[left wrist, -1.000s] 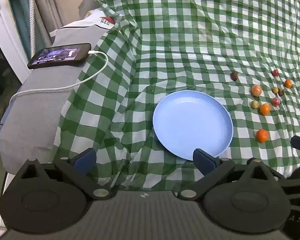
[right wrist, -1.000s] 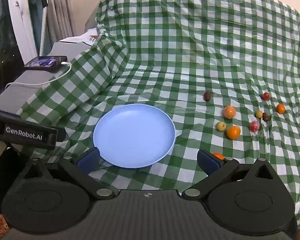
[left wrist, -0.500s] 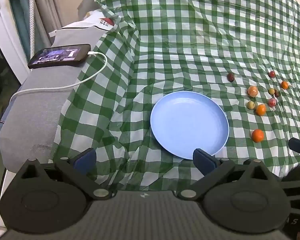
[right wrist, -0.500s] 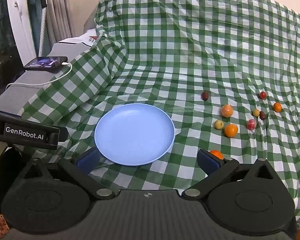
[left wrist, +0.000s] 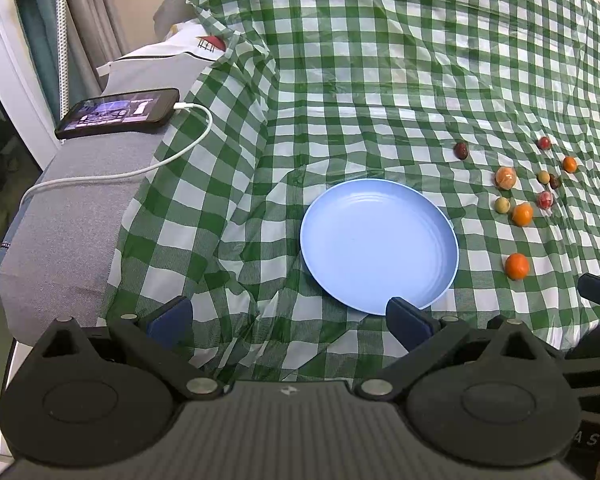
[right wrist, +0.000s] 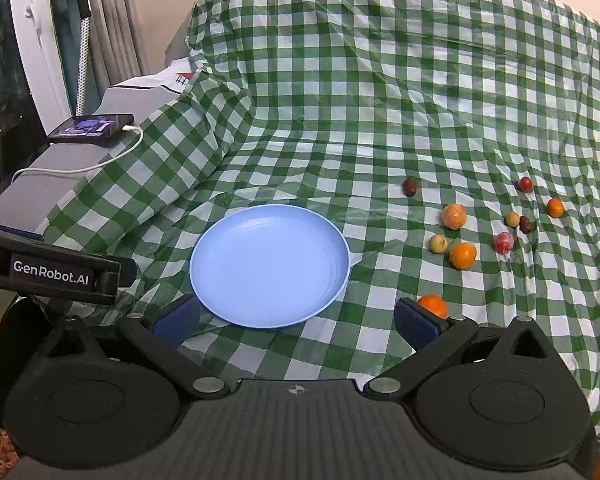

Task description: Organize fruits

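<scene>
- Fruits, left wrist view: nine small fruits are seen scattered on the green checked cloth [left wrist: 340,80] to the right of the blue plate [left wrist: 328,248], the nearest orange [left wrist: 517,266] lying just beside its rim, a second orange [left wrist: 522,214] and a dark fruit [left wrist: 461,150] farther off. The plate is seen bare, so no fruit is judged sorted yet; all remain to be moved. The left tongs [left wrist: 288,318] are held wide apart with nothing between them. A phone [left wrist: 118,118] on its cable lies on the grey ledge at left.
- Right wrist view: the right tongs [right wrist: 296,320] are likewise spread wide and grip nothing; the nearest orange [right wrist: 432,305] is seen right at the right fingertip [right wrist: 414,325], whether touching cannot be told. The plate [right wrist: 236,280] sits between the fingers' line of sight.
- Change from the earlier frames: plate and fruits are shown slightly farther away in both views; nothing has been picked up.
</scene>
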